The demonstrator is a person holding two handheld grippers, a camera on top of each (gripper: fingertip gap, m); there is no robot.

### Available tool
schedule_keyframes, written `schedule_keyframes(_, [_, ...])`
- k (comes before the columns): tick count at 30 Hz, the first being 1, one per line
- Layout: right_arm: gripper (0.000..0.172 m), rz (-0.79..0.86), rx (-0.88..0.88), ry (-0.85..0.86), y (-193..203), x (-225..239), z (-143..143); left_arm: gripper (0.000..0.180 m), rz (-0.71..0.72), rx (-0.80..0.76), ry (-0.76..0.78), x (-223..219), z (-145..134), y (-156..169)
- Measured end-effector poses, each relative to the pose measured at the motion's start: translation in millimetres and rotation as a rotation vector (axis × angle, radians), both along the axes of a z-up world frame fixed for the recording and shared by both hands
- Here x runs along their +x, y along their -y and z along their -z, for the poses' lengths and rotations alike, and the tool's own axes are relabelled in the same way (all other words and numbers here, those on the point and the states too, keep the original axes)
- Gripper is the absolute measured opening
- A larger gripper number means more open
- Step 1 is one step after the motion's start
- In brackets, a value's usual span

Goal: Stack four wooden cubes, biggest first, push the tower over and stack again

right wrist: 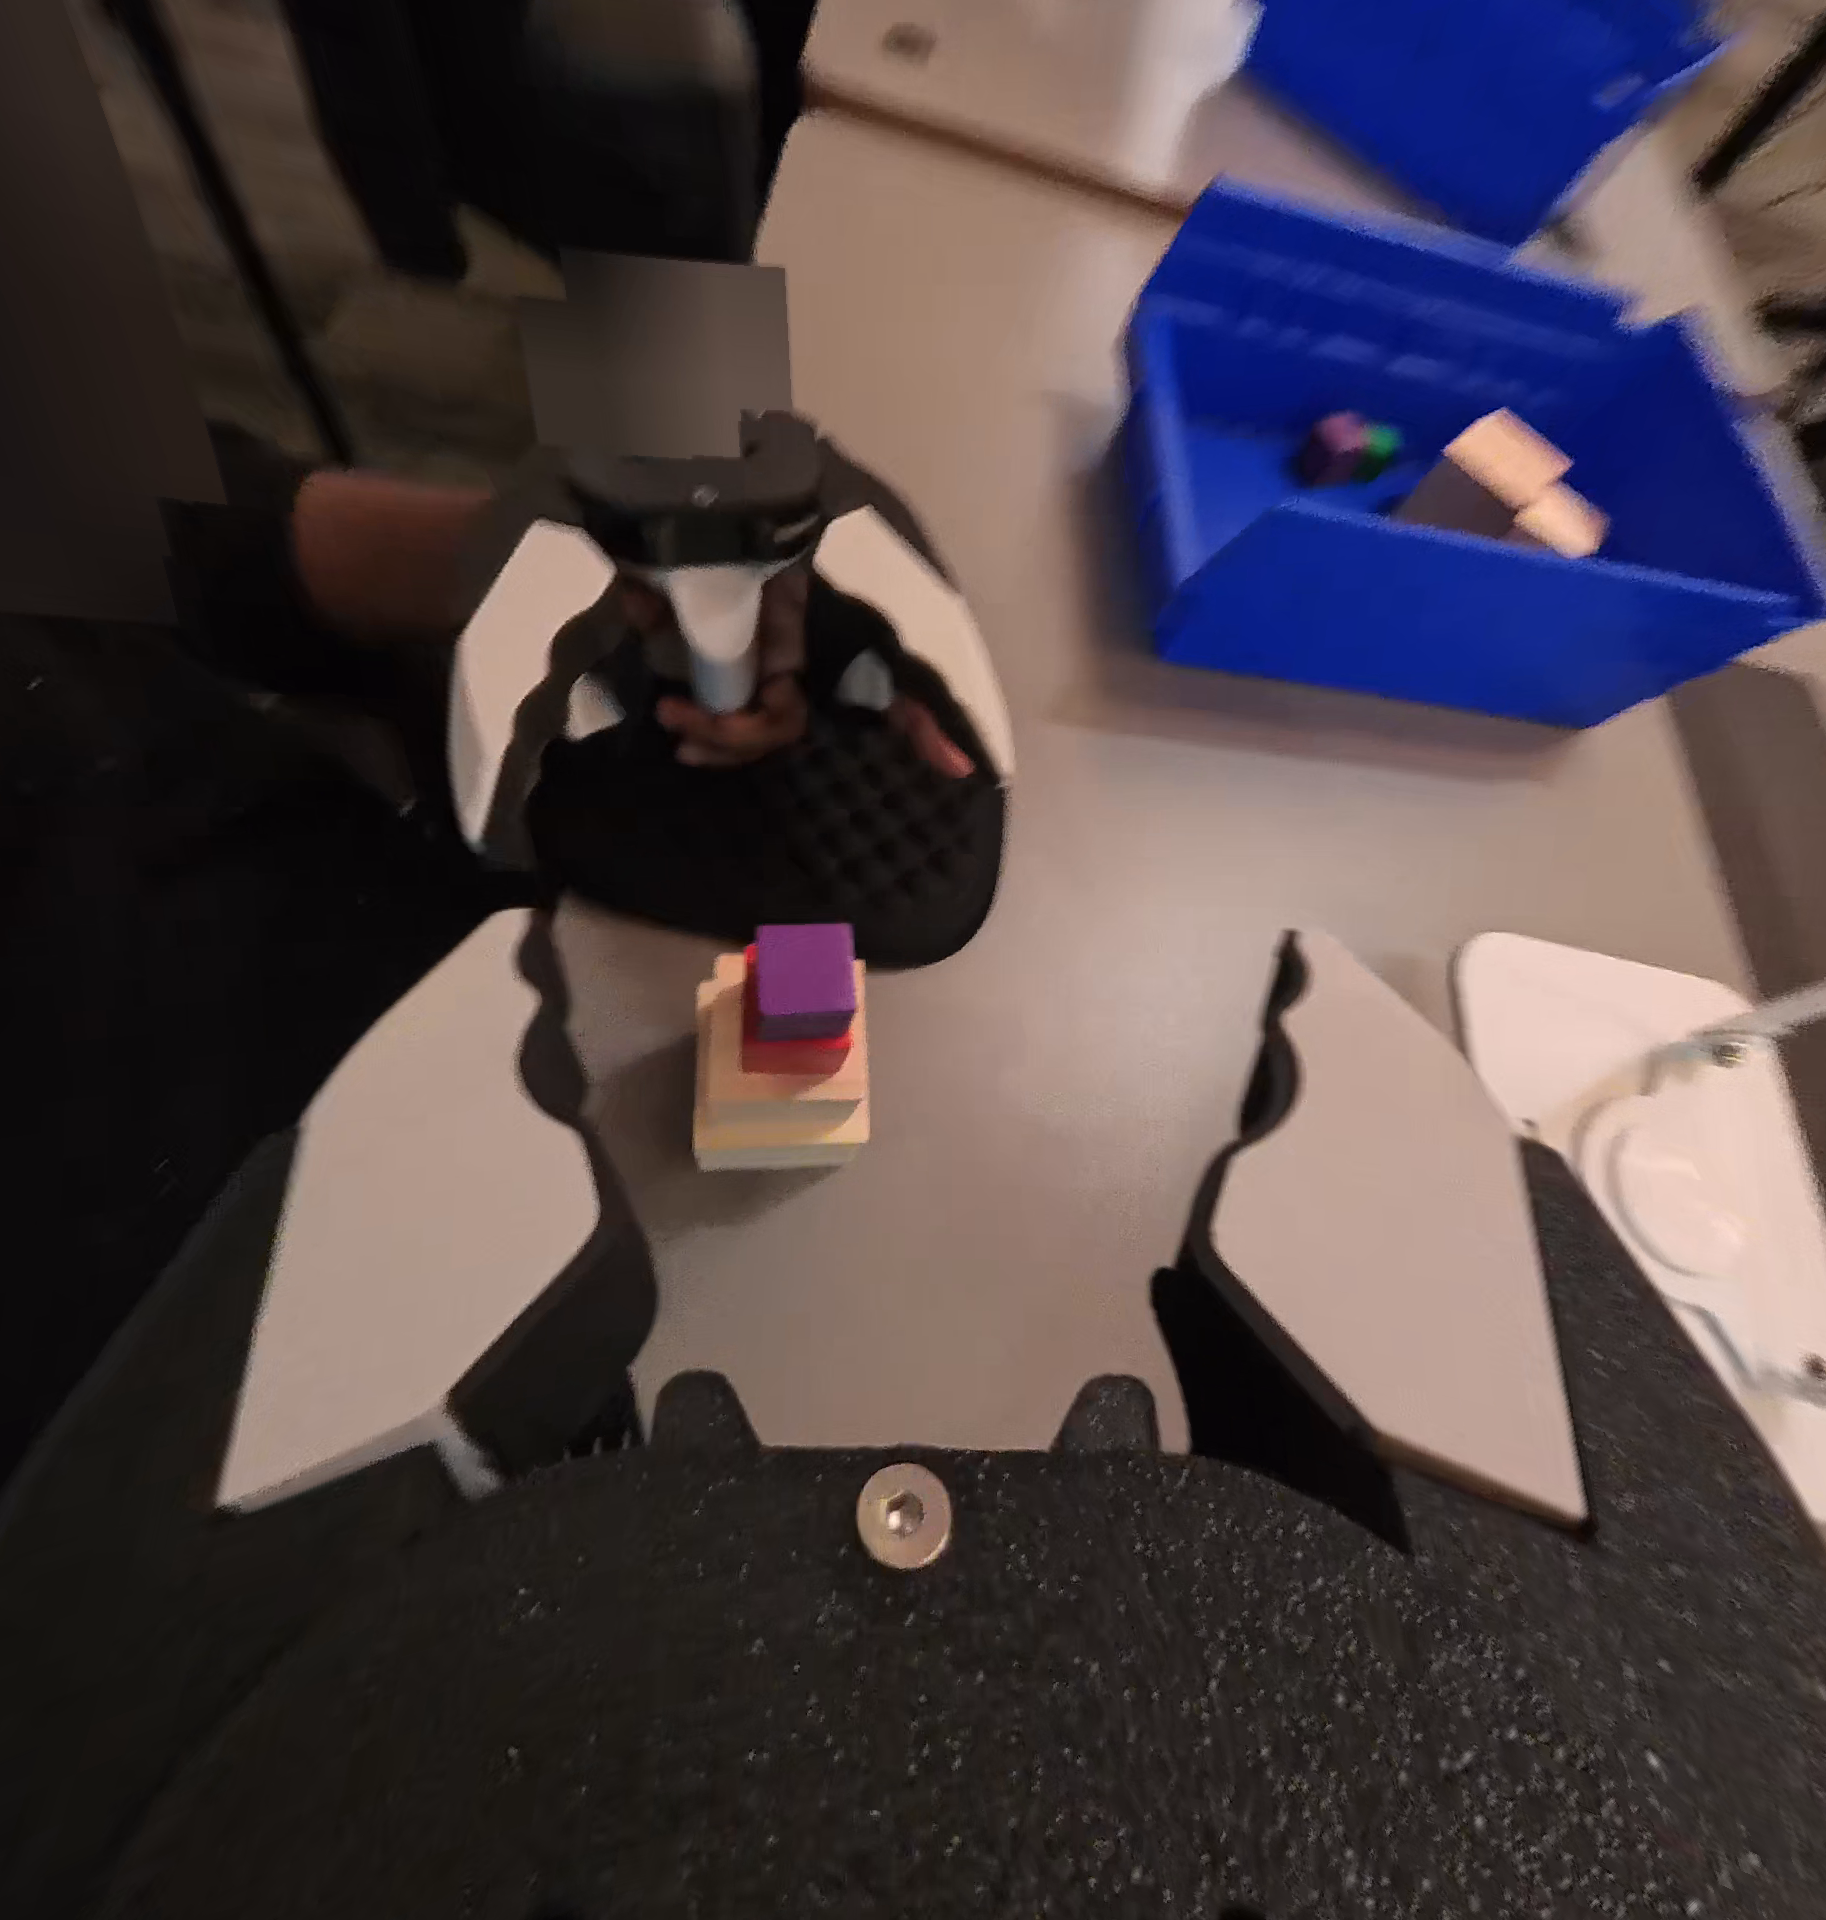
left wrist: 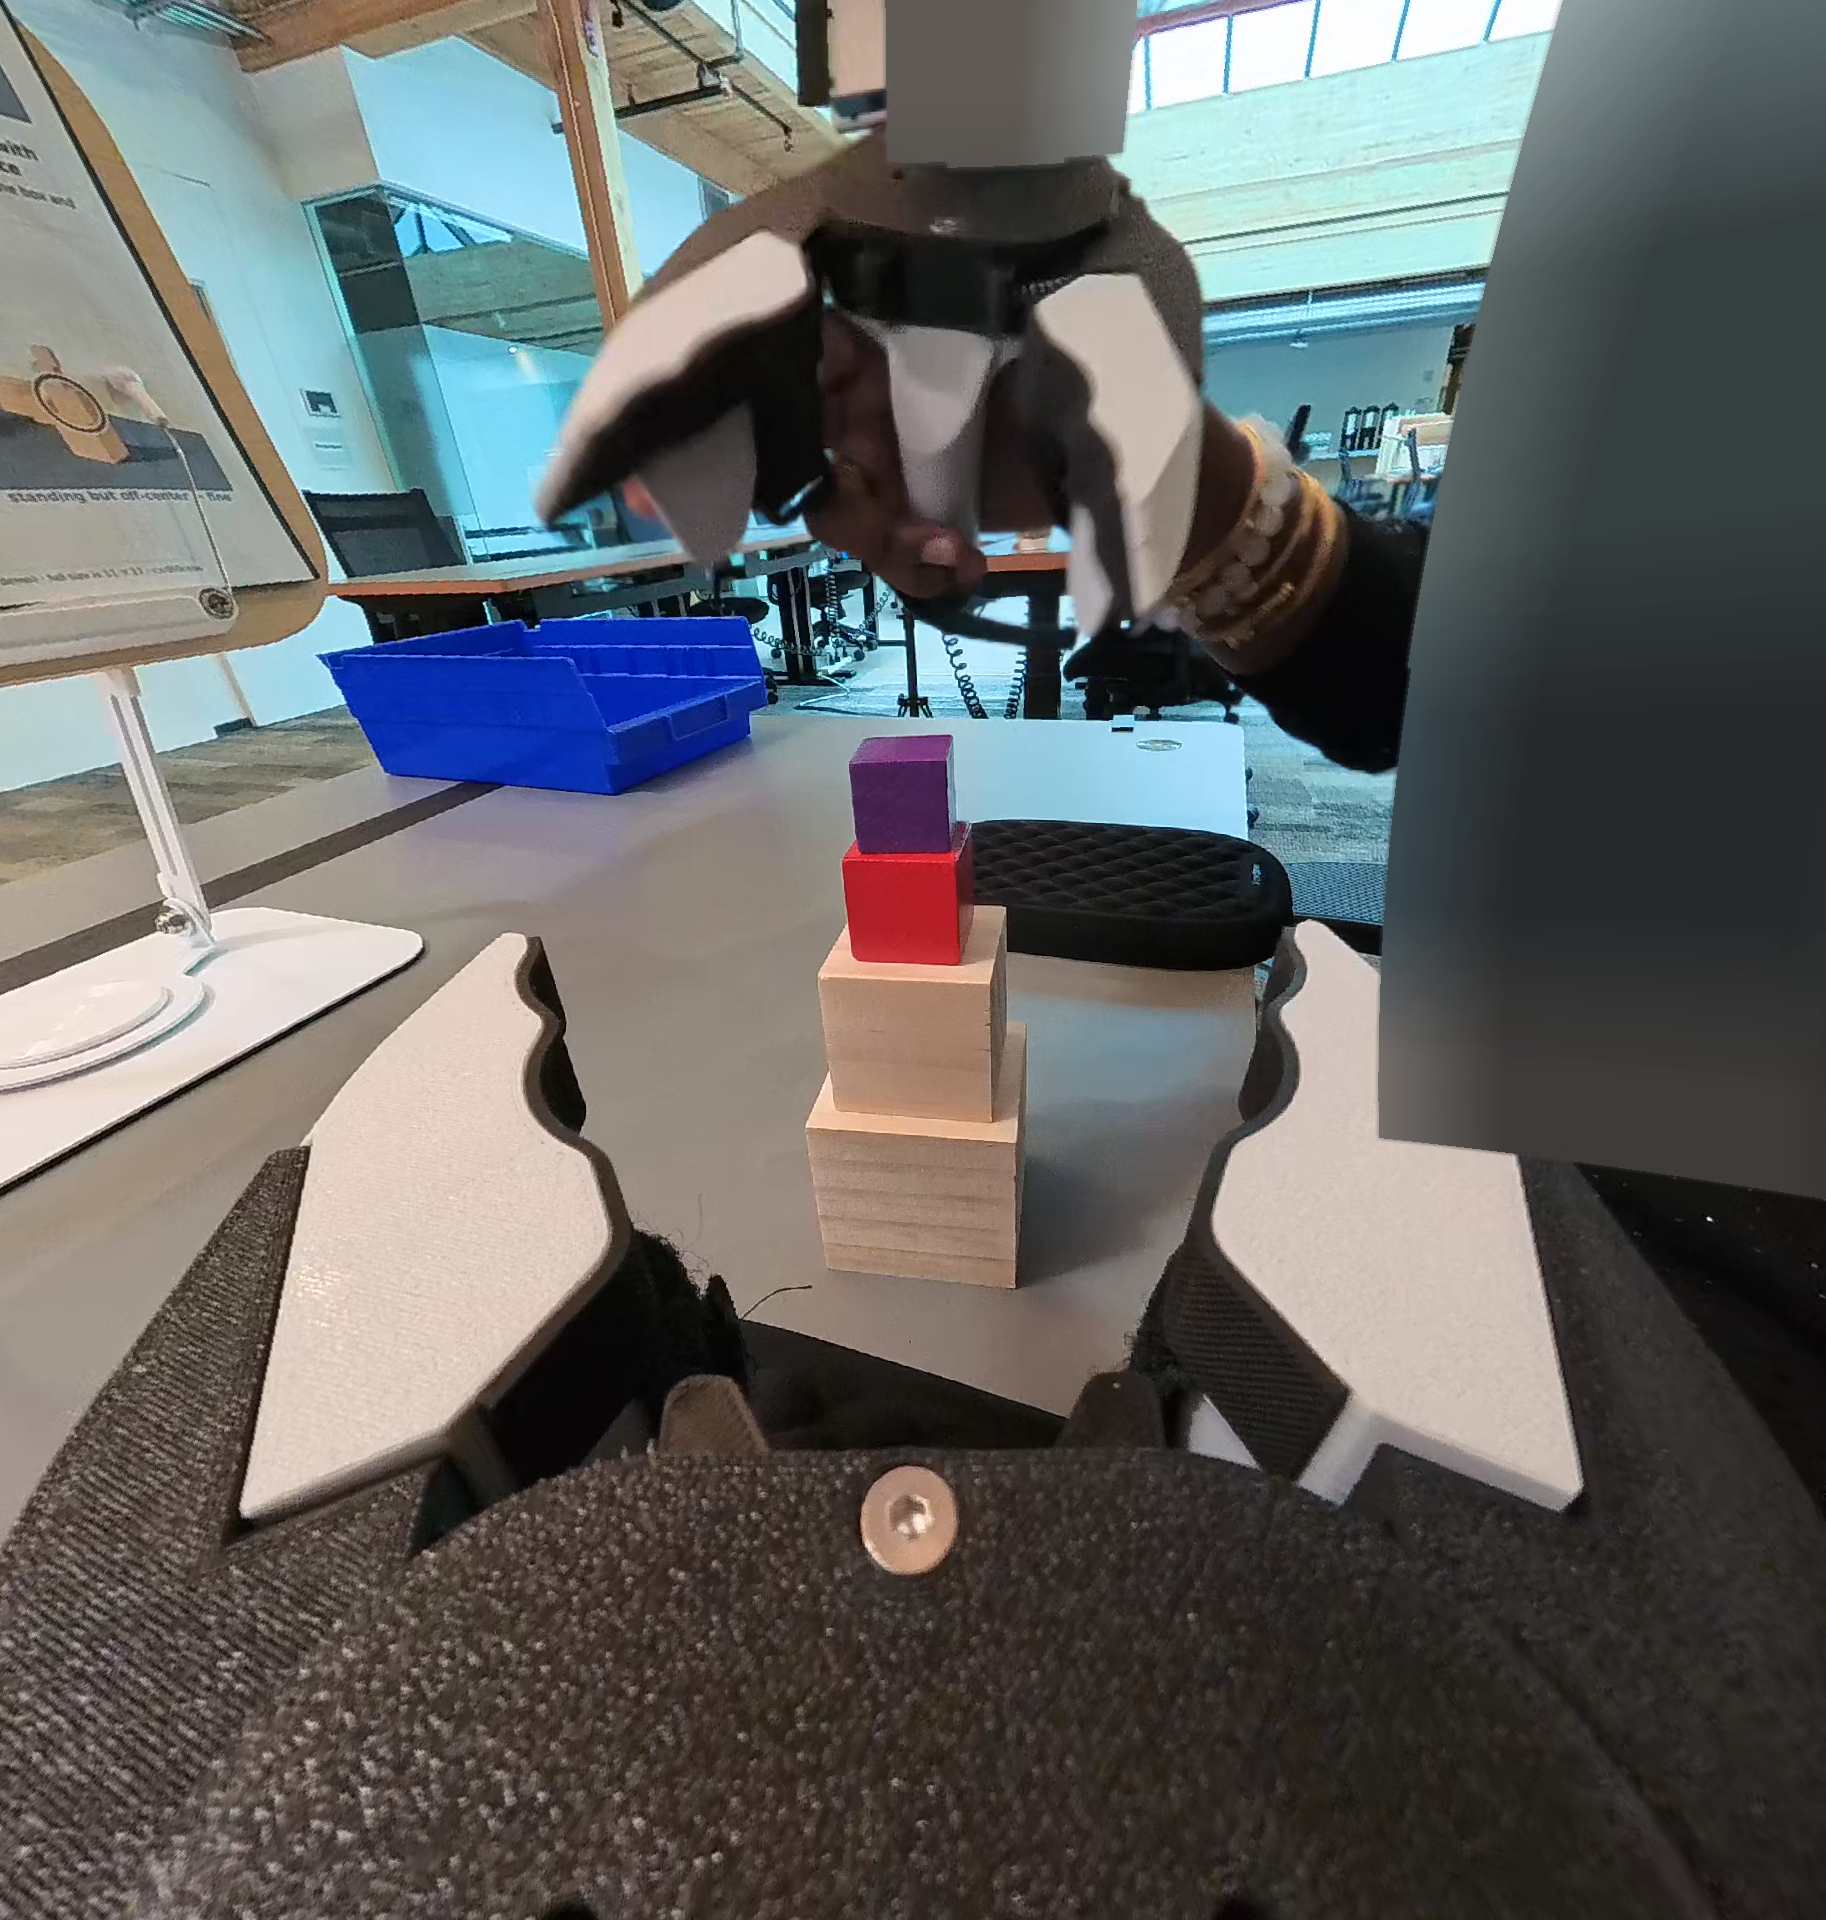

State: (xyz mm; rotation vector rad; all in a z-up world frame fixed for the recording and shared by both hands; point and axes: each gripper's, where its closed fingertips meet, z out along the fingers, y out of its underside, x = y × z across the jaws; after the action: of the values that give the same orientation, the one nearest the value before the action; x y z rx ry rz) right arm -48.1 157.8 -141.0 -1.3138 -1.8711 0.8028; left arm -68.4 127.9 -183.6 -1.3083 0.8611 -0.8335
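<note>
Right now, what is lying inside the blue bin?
In the blue bin: light wooden blocks, plus small purple and green cubes. The picture is blurred, and its front wall hides the bottom.

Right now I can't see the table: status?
Both grippers, left and right, open, empty. Purple cube tops red-and-wood block stack. Black quilted pad behind.

Two pale cubes of raw wood (left wrist: 914, 1122), grain and layer lines showing, matt. Small red cube (left wrist: 904, 902) with smooth, faintly glossy paint; small purple cube (left wrist: 901, 792) painted matt, slightly textured. Blue moulded plastic bin (left wrist: 545, 698), ribbed, semi-gloss, far left. Black quilted foam-like pad (left wrist: 1127, 891), matt, dimpled. Smooth matt grey tabletop (left wrist: 628, 935). White glossy stand base (left wrist: 161, 997). Gripper bodies (left wrist: 888, 1714) of rough grainy black plastic, one bright metal screw (left wrist: 909, 1520).
</note>
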Motion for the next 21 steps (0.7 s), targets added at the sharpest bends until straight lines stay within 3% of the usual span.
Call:
schedule_keyframes(2, [0.143,0.084,0.017,-0.101,-7.8,5.8,-7.6,0.125,-0.002,0.000,-0.002,0.2,0.2,-0.2])
schedule_keyframes(8, [0.141,0.238,-0.079,-0.269,-7.3,41.9,-1.6,0.125,-0.010,-0.006,-0.004,0.3,0.8,-1.6])
schedule_keyframes(16, [0.137,0.352,-0.126,-0.414,-7.4,83.5,45.0,0.117,-0.029,-0.014,0.009,-1.9,-0.4,-4.1])
schedule_keyframes(19, [0.130,0.357,-0.134,-0.460,-7.9,90.5,55.7,0.100,-0.070,-0.016,0.030,-6.3,-3.9,-8.1])
schedule_keyframes(21, [0.127,0.351,-0.158,-0.467,-6.8,90.9,64.4,0.071,-0.109,0.003,0.048,-11.6,-10.8,-8.3])
